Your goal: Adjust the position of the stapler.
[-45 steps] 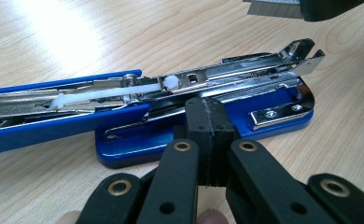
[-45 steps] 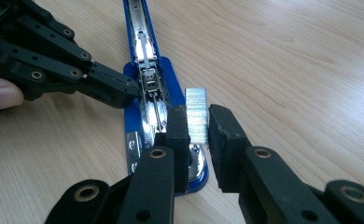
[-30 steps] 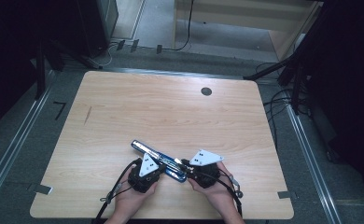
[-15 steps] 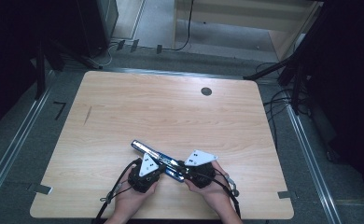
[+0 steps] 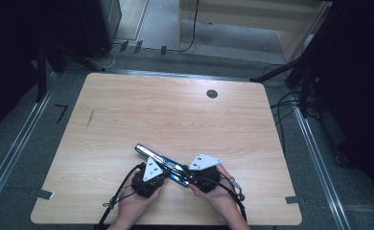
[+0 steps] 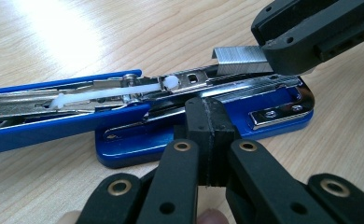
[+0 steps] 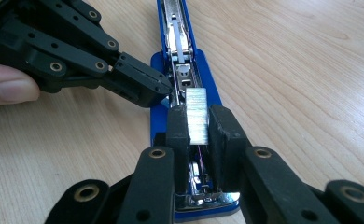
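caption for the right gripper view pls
Right gripper holds a staple strip over the open blue stapler, left gripper steadying it.

Looking like a lab or recording workspace, light wooden desk point(image 5: 175, 120) standing on grey carpet, metal floor rails point(image 5: 12, 153) running along both sides, black cables point(image 5: 290, 110) trailing across the floor, dark curtains point(image 5: 12, 52) hanging around, pale wooden furniture point(image 5: 252, 19) sitting behind.

The worktop point(image 5: 175, 115) is evenly lit from above while its surroundings fall into deep darkness. In the left gripper view, white glare washes out the wood at top left, and the nearest black fingers point(image 6: 208, 126) look soft.
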`<state>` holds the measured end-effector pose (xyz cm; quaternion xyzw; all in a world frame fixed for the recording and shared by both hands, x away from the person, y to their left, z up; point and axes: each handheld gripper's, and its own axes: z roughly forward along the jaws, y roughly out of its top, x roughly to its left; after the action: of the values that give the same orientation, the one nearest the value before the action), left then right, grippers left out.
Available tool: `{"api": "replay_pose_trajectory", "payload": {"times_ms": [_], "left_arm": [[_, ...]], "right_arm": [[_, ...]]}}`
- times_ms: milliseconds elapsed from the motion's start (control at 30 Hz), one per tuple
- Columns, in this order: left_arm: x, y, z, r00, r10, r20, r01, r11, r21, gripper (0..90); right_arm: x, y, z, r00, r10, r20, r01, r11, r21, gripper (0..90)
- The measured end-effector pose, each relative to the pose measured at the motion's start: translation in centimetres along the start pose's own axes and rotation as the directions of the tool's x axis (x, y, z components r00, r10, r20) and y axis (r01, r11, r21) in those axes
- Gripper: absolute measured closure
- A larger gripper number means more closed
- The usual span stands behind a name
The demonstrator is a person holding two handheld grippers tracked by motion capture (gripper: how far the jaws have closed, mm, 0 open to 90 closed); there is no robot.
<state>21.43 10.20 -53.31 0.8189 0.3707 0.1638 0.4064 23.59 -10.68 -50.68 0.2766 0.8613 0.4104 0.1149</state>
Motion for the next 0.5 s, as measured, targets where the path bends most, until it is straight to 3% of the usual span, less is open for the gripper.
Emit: {"api": "replay_pose_trajectory", "payload": {"times_ms": [500], "left_arm": [[-0.02,0.0,0.01,1.0,0.0,-0.001,0.0,1.0,-0.001,90.0]], "right_arm": [[-0.2,0.25,0.03,0.9994,-0.025,-0.025,0.026,0.999,0.035,79.7]]}}
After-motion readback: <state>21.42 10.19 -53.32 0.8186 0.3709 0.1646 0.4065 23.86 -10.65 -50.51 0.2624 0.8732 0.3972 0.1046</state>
